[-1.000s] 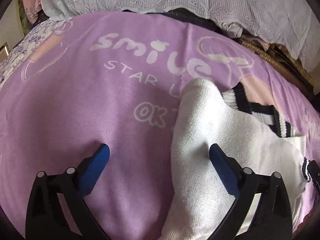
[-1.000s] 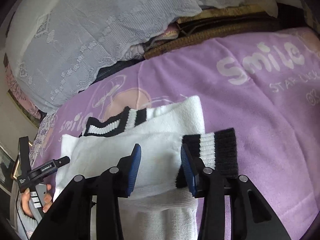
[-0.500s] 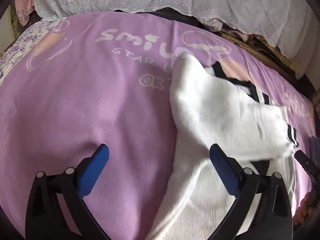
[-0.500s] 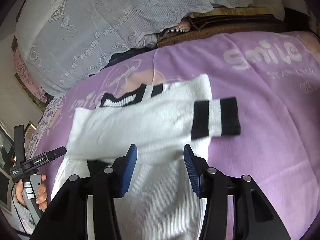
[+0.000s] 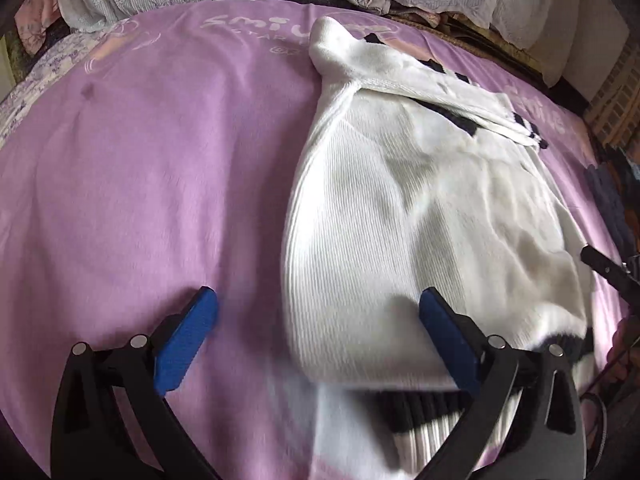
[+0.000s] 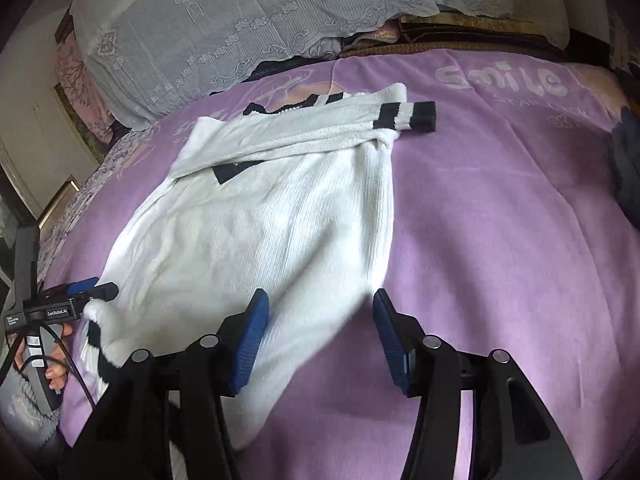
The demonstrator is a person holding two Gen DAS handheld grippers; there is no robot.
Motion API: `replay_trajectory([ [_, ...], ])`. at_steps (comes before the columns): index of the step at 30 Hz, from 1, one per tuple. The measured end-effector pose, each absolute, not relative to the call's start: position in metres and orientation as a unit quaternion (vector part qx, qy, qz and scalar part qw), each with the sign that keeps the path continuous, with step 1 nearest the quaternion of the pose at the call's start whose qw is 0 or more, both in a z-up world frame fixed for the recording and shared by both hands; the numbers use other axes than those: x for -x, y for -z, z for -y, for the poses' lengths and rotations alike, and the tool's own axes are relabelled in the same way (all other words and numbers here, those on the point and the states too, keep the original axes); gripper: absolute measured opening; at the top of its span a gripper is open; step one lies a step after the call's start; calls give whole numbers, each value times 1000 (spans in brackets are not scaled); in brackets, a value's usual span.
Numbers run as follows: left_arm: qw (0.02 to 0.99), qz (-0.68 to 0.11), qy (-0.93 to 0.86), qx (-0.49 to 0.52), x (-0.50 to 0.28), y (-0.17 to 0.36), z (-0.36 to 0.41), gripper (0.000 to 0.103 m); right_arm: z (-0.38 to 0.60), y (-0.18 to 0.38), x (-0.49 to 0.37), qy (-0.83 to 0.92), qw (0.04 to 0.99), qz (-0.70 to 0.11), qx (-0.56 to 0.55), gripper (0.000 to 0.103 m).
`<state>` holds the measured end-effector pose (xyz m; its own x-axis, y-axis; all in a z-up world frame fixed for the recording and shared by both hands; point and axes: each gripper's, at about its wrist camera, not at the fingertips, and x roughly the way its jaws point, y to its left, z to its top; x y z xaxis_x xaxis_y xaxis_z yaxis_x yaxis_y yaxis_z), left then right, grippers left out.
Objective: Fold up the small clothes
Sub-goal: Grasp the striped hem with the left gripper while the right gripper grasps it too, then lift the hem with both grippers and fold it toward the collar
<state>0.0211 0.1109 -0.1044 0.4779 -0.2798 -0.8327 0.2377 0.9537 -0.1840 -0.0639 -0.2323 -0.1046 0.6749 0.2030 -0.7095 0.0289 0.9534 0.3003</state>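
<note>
a white sweater (image 5: 400, 208) with black stripes is spread flat on a purple blanket (image 5: 160, 168) on a bed. its two sleeves are folded across the top part, far from both tongs, and one black and white cuff (image 6: 408, 116) sticks out to the side on the blanket.

the left tongs (image 5: 316, 332) are held wide open just above the near left edge of the sweater. one blue pad (image 5: 188, 340) is over bare blanket and the other blue pad (image 5: 444, 336) is over the white knit. nothing is gripped between them.

the right tongs (image 6: 320, 332) are opening. the near right edge of the sweater is seen between the two pads, but it is not pinched. the striped hem (image 6: 96, 344) is seen to the left of these tongs, close to the left tongs (image 6: 86, 292), which are seen there held by a hand (image 6: 56, 368) in a grey sleeve.

a white lace cover (image 6: 240, 20) is piled far behind the sweater, past the blanket. a dark cloth (image 6: 626, 168) is seen at the far right edge.
</note>
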Motion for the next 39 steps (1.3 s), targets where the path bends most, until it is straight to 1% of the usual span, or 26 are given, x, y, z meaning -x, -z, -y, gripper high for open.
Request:
replay_trajectory([
  [5,840,-490,208,99,4,104,-125,98,226,118,100,-77,896,-407,-163,56],
  [8,834,-483,244,106,2,108,-112,98,219,119,96,-84,896,-404,-162,57],
  [10,828,-475,277,110,-2,110,-100,97,216,121,87,-94,894,-403,-172,56],
  [12,822,-469,300,115,-9,111,-89,90,210,121,80,-101,893,-404,-169,54],
  [13,823,-468,302,112,-10,111,-85,78,206,121,77,-105,893,-405,-165,53],
  [14,821,-465,311,109,-8,110,-83,53,204,120,77,-113,892,-405,-165,45],
  [15,813,-468,329,112,-8,110,-81,37,205,120,77,-120,891,-404,-170,31],
  [16,804,-472,342,117,-5,111,-79,27,206,120,79,-125,889,-402,-179,21],
  [18,812,-466,337,102,3,108,-80,24,210,116,86,-126,892,-391,-188,8],
  [19,814,-465,335,98,8,106,-82,22,212,112,91,-124,895,-384,-189,8],
  [22,818,-459,334,92,21,95,-89,21,219,92,111,-119,907,-359,-188,7],
  [24,818,-464,330,77,27,94,-93,22,226,87,119,-111,907,-366,-176,7],
  [26,806,-496,316,66,25,109,-93,34,235,101,119,-91,895,-398,-180,7],
  [28,806,-493,316,80,26,116,-97,34,241,120,119,-93,874,-432,-201,8],
  [29,806,-493,318,86,27,115,-98,41,244,124,122,-96,872,-427,-218,9],
  [30,803,-493,321,98,26,114,-99,47,245,124,125,-101,870,-422,-233,16],
  [31,799,-492,326,116,25,114,-100,60,244,123,126,-112,868,-418,-242,22],
  [32,795,-493,329,130,24,114,-100,68,241,121,126,-119,870,-414,-241,35],
  [33,794,-494,330,130,25,114,-97,70,236,121,126,-118,872,-415,-230,41],
  [34,797,-493,329,117,25,113,-92,72,231,123,124,-118,873,-420,-219,42],
  [37,813,-482,319,70,31,113,-78,70,222,123,125,-111,882,-413,-200,42],
  [38,819,-476,314,55,33,112,-75,56,222,122,125,-108,883,-411,-199,31],
  [39,824,-472,309,42,35,111,-74,44,225,123,125,-106,882,-411,-206,11],
])
